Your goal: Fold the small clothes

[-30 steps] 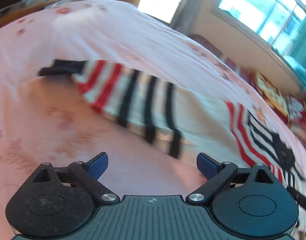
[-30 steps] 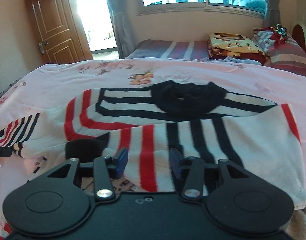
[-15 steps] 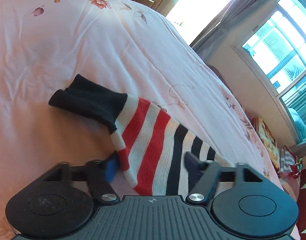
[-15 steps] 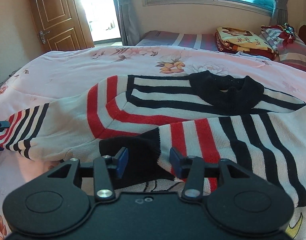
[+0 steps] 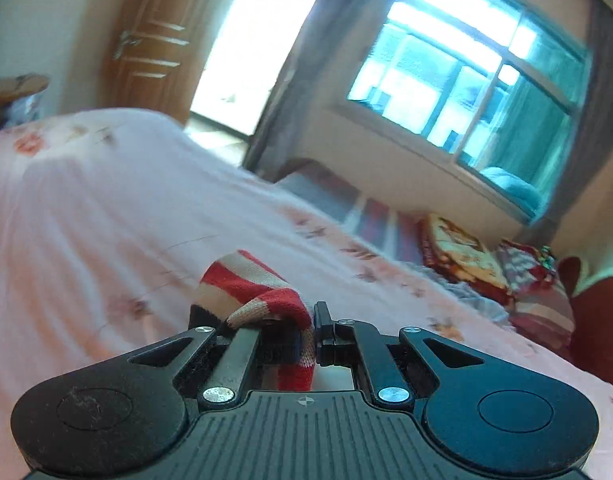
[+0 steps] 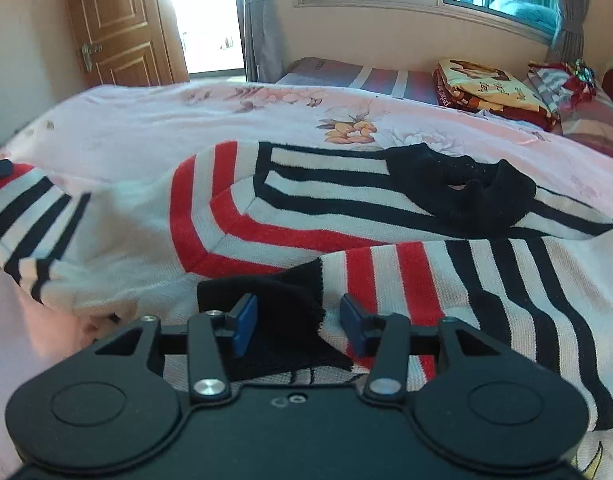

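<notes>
1. A striped sweater [image 6: 346, 216] is being displayed flat on a pink bedspread [image 6: 146, 120].
2. Its sleeve [image 5: 262, 300] is being pinched, seemingly lifted, by the left gripper [image 5: 286, 332].
3. The right gripper [image 6: 296, 320] is being held spread over the black cuff [image 6: 278, 304].

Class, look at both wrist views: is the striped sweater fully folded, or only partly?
Partly folded. One sleeve lies across the striped sweater; the other sleeve's end is pinched in the left gripper, off the bed.
</notes>
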Demonstrator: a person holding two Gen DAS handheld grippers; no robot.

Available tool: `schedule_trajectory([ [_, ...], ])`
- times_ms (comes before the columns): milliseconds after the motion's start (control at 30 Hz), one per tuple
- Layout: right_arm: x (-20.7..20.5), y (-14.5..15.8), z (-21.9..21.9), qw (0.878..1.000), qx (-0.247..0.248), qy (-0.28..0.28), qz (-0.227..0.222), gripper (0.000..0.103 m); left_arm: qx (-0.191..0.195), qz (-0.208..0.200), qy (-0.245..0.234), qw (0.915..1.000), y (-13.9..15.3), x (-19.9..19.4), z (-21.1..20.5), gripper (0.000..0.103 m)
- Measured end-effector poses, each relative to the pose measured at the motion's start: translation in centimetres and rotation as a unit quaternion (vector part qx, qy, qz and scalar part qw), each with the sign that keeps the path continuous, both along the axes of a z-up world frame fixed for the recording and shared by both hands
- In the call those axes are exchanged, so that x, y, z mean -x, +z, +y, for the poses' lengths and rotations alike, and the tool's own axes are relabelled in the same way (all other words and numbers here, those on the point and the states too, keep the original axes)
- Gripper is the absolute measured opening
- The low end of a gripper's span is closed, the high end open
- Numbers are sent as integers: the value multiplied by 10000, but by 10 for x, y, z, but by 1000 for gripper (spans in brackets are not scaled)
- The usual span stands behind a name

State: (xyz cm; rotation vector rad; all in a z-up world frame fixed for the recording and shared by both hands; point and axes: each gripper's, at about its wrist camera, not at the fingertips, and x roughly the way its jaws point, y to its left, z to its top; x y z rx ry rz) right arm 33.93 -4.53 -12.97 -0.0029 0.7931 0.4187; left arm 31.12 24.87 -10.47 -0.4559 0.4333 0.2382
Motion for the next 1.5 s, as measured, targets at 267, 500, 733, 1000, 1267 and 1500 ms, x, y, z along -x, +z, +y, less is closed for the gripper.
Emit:
schedule_trajectory([
  [267, 22, 24, -103, 9952, -430, -877, -69, 45, -275, 192, -2409, 9700, 10, -62, -184, 7],
  [500, 36, 11, -176, 9872, -587, -1457, 266, 48, -1022, 1073, -3316, 9317, -5, -56, -282, 7],
  [733, 36, 20, -160, 9895, -980, -1044, 170, 62, -553, 571, -2314, 9696, 28, -18, -221, 99],
  [1000, 31, 21, -78, 9996, -146, -213, -94, 75, -795, 699, -1352, 9851, 17, -13, -159, 103],
  [1267, 4, 27, -110, 9906, -714, -1128, -292, 14, -898, 1902, -1143, 9709, -63, -36, -151, 103],
  [1500, 1, -1, -180, 9727, -1290, -1872, 457, 19, -501, 1901, -1139, 9739, -71, -37, -146, 103],
])
